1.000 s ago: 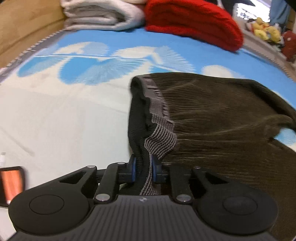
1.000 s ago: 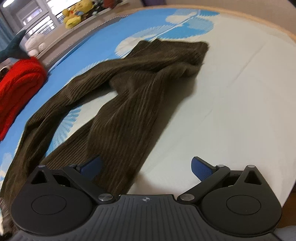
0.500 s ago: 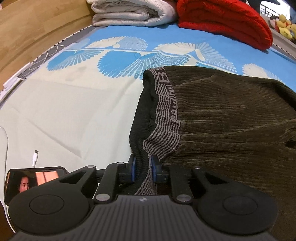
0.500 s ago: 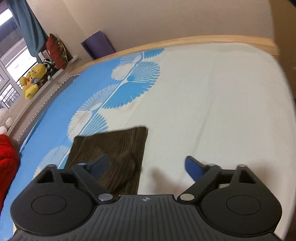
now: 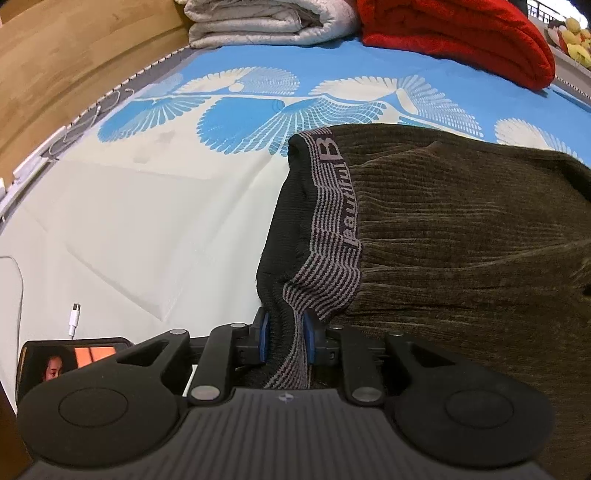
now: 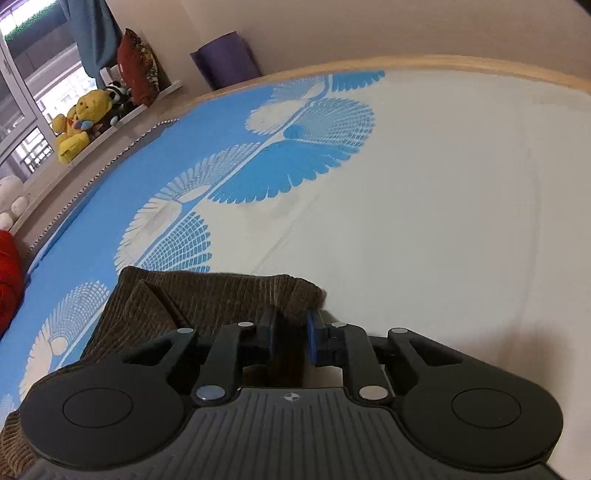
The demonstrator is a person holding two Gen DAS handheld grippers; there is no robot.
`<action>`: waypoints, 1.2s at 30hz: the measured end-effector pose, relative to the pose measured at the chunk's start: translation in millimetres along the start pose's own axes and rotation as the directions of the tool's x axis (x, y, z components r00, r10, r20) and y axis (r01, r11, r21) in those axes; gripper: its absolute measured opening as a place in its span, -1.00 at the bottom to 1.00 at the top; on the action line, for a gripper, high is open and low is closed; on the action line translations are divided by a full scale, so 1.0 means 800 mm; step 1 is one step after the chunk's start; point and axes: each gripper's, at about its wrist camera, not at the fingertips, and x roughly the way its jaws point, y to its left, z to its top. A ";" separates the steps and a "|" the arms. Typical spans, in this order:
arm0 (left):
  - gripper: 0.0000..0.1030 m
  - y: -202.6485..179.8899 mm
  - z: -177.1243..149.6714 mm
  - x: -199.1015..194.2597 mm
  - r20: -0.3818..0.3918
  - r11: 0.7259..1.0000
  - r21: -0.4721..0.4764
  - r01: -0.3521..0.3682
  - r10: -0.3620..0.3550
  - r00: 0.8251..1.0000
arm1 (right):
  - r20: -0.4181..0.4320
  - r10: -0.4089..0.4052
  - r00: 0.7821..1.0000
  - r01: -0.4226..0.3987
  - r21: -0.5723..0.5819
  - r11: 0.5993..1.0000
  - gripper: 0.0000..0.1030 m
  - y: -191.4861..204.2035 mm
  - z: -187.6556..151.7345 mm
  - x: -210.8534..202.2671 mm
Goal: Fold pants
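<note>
Dark brown corduroy pants (image 5: 461,236) lie on the bed, with a grey striped waistband (image 5: 334,206) that bears lettering. My left gripper (image 5: 284,338) is shut on the near end of the waistband. In the right wrist view the leg cuffs of the pants (image 6: 207,299) lie on the sheet. My right gripper (image 6: 290,338) is shut on the cuff edge, with brown cloth between the blue pads.
The bed sheet (image 5: 129,221) is white and blue with fan prints. A folded white blanket (image 5: 266,22) and a red knit (image 5: 454,33) lie at the far end. A phone (image 5: 70,360) and a charging cable (image 5: 74,317) lie near left. Plush toys (image 6: 79,125) sit on the sill.
My right gripper moved along the pants to the leg cuffs and shut on them. My left gripper kept its hold on the waistband, which now lies straighter.
</note>
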 end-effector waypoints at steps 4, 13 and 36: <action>-0.59 0.008 0.004 -0.003 -0.006 1.000 -0.011 0.024 -0.024 1.000 | 0.039 -0.079 0.996 0.077 0.034 0.996 -0.69 -0.015 0.021 -0.059; -0.60 0.022 0.005 -0.014 0.007 1.000 -0.013 0.008 -0.008 1.000 | 0.118 -0.211 0.970 0.196 0.126 0.973 -0.70 -0.126 0.021 -0.190; 0.99 -0.011 -0.061 -0.161 0.169 0.993 0.074 0.089 -0.101 0.980 | 0.076 0.027 0.997 -0.022 -0.061 0.998 0.58 -0.110 -0.044 -0.301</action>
